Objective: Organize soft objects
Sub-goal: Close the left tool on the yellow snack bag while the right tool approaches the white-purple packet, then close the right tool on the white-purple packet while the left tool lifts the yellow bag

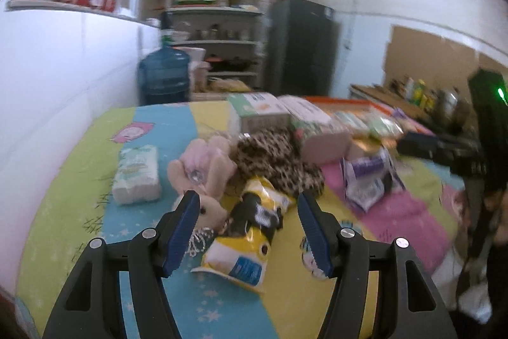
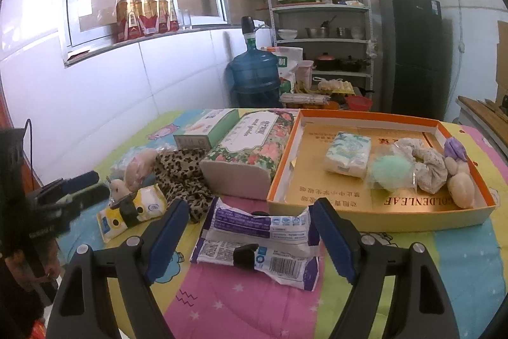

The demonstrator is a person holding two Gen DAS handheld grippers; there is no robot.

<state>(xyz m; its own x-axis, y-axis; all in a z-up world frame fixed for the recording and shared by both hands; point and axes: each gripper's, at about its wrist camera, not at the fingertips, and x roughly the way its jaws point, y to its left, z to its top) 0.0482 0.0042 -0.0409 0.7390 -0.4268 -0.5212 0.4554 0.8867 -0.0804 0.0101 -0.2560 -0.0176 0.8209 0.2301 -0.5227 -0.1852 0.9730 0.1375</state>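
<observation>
Left gripper (image 1: 247, 231) spread wide and empty over the yellow tissue pack (image 1: 246, 231); right gripper (image 2: 250, 237) just as wide and empty over the purple wipes pack (image 2: 257, 243).

So the yellow pack lies straight ahead between the left fingers, long axis running away from the gripper and a bit to the right, so I'd guess closing across its width works. The left gripper is clearly nearer to it; the purple pack lies crosswise in front of the right one. Count on the counter (image 2: 222, 301): one yellow pack, one purple pack, one white tissue pack (image 1: 136, 173), one leopard-print cloth (image 1: 279, 161), one pink plush (image 1: 203, 170), two tissue boxes. The orange-rimmed box (image 2: 381, 215) holds about five soft things, can't separate them for sure.
</observation>
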